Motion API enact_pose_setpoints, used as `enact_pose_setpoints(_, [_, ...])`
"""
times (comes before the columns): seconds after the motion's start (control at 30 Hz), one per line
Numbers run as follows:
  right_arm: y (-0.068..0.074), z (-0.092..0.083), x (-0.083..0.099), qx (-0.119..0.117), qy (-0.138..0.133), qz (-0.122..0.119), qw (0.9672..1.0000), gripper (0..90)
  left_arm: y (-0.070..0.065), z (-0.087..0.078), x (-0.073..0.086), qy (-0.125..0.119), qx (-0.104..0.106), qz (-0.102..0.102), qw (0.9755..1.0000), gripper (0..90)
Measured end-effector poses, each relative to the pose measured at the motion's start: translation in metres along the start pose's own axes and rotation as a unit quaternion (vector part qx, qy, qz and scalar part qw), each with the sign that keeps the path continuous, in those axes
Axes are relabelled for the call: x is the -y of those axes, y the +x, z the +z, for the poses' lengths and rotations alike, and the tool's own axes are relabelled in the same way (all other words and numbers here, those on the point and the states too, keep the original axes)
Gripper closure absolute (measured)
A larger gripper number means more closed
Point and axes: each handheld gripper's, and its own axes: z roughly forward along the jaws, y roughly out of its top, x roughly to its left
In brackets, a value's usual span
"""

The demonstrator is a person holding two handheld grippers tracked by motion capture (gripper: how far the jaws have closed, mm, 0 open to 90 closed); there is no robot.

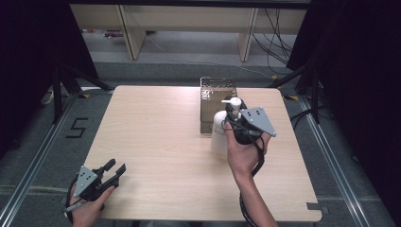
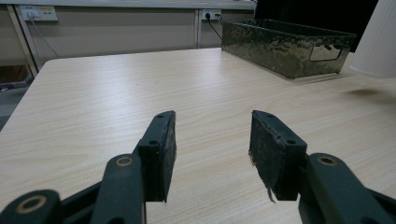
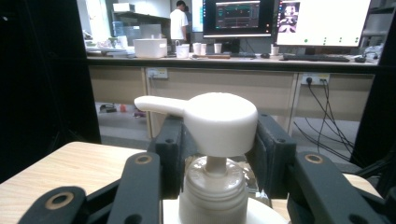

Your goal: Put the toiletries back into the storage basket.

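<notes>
A white pump bottle [image 1: 218, 135] stands upright just right of a dark metal wire basket [image 1: 206, 109] at the table's far middle. My right gripper [image 1: 232, 108] is shut on its pump head [image 3: 219, 121], with a black jaw pressed against each side and the spout pointing left. The bottle's white body [image 2: 380, 37] also shows at the right edge of the left gripper view, beside the basket [image 2: 285, 46]. I cannot tell whether its base touches the table. My left gripper [image 1: 117, 168] rests near the front left corner, and its jaws [image 2: 212, 140] are open with nothing between them.
The light wooden table [image 1: 156, 132] has bare wood between the two hands. Black curtains flank it, and cables run over the floor behind. A desk with monitors [image 3: 238, 16] and a standing person [image 3: 178, 21] lie far beyond.
</notes>
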Motion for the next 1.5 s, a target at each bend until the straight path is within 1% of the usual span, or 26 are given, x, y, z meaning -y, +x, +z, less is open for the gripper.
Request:
enact_pose_setpoints(0.03, [-0.001,0.001,0.000,0.000,-0.003,-0.001,1.0000,60.3,0.000,0.000,0.000,0.000,0.000,0.000,1.0000,50.5])
enact_pose_setpoints(0.07, [-0.004,0.000,-0.001,0.006,-0.002,-0.009,0.9999,60.2,0.000,0.000,0.000,0.000,0.000,0.000,1.0000,50.5])
enact_pose_setpoints(0.1, [-0.004,0.000,-0.001,0.004,-0.001,-0.005,1.0000,60.3,0.000,0.000,0.000,0.000,0.000,0.000,1.0000,50.5])
enact_pose_setpoints(0.17, [-0.006,0.000,-0.001,0.008,-0.001,-0.004,1.0000,60.2,0.000,0.000,0.000,0.001,0.000,0.000,1.0000,50.5])
enact_pose_setpoints(0.2, [-0.009,0.000,-0.001,0.010,-0.005,-0.010,0.9999,60.3,0.000,0.000,0.000,-0.002,0.000,0.000,1.0000,50.5])
enact_pose_setpoints(0.23, [-0.009,-0.001,-0.002,0.011,-0.002,-0.005,0.9999,60.3,0.000,0.000,0.000,-0.001,0.000,0.000,1.0000,50.5])
enact_pose_setpoints(0.27, [-0.010,0.000,-0.002,0.013,-0.007,-0.007,0.9999,60.3,0.000,0.000,0.000,-0.002,0.000,0.000,1.0000,50.5])
enact_pose_setpoints(0.3, [-0.011,-0.001,-0.002,0.012,-0.002,-0.005,0.9999,60.3,0.000,0.000,0.000,-0.001,0.000,0.000,1.0000,50.5])
enact_pose_setpoints(0.43, [-0.015,-0.001,-0.003,0.017,-0.005,0.002,0.9998,60.3,0.000,0.000,0.000,0.000,0.000,0.000,1.0000,50.5])
enact_pose_setpoints(0.67, [-0.023,-0.001,-0.006,0.028,-0.008,-0.003,0.9996,60.3,0.000,0.000,0.000,0.000,0.000,0.000,1.0000,50.5])
enact_pose_setpoints(0.73, [-0.024,0.000,-0.007,0.029,-0.007,0.000,0.9995,60.3,0.000,0.000,0.000,0.000,0.000,0.000,1.0000,50.6])
enact_pose_setpoints(0.8, [-0.027,0.000,-0.007,0.034,-0.011,-0.004,0.9994,60.3,0.000,0.000,0.000,0.001,-0.001,0.000,1.0000,50.6])
enact_pose_setpoints(0.83, [-0.027,0.000,-0.007,0.032,-0.007,0.001,0.9995,60.3,0.000,-0.001,0.000,0.007,-0.004,0.001,1.0000,50.6])
enact_pose_setpoints(0.9, [-0.029,0.000,-0.008,0.035,-0.006,0.001,0.9994,60.3,0.000,0.000,0.000,-0.001,0.000,0.000,1.0000,50.5])
enact_pose_setpoints(0.93, [-0.031,0.001,-0.008,0.036,-0.008,-0.002,0.9993,60.3,0.000,0.000,0.000,0.000,0.000,0.000,1.0000,50.6])
enact_pose_setpoints(0.97, [-0.031,0.000,-0.008,0.040,-0.004,0.005,0.9992,60.3,0.000,0.000,0.000,0.000,0.000,0.000,1.0000,50.5])
enact_pose_setpoints(1.0, [-0.032,0.001,-0.008,0.039,-0.005,0.001,0.9992,60.3,0.000,0.000,0.000,0.000,0.000,0.000,1.0000,50.5])
enact_pose_setpoints(1.03, [-0.033,0.001,-0.008,0.039,-0.008,0.002,0.9992,60.3,0.000,0.000,0.000,0.000,0.000,0.000,1.0000,50.6])
enact_pose_setpoints(1.07, [-0.033,0.001,-0.008,0.042,-0.005,0.006,0.9991,60.2,0.000,0.000,0.000,-0.001,0.000,0.000,1.0000,50.6])
enact_pose_setpoints(1.17, [-0.036,0.002,-0.009,0.045,-0.009,-0.005,0.9989,60.2,0.000,0.001,0.000,-0.001,0.000,0.002,1.0000,50.6])
enact_pose_setpoints(1.23, [-0.037,0.003,-0.010,0.042,-0.005,0.002,0.9991,60.3,0.000,0.000,0.000,0.000,0.000,0.000,1.0000,50.6])
enact_pose_setpoints(1.3, [-0.038,0.003,-0.010,0.046,-0.008,0.002,0.9989,60.3,0.000,0.000,0.000,0.000,0.000,0.000,1.0000,50.6])
enact_pose_setpoints(1.37, [-0.040,0.004,-0.011,0.049,-0.008,-0.004,0.9988,60.3,0.000,0.000,0.000,0.000,0.000,0.000,1.0000,50.6])
enact_pose_setpoints(1.4, [-0.039,0.004,-0.012,0.047,-0.006,0.002,0.9989,60.3,0.000,0.000,0.000,0.000,0.000,0.000,1.0000,50.6])
enact_pose_setpoints(1.47, [-0.041,0.004,-0.013,0.050,-0.005,-0.003,0.9988,60.3,0.000,0.000,0.000,0.000,0.000,0.000,1.0000,50.6])
enact_pose_setpoints(1.5, [-0.041,0.005,-0.013,0.051,-0.009,-0.004,0.9987,60.3,0.000,0.000,0.000,0.000,0.000,0.000,1.0000,50.6])
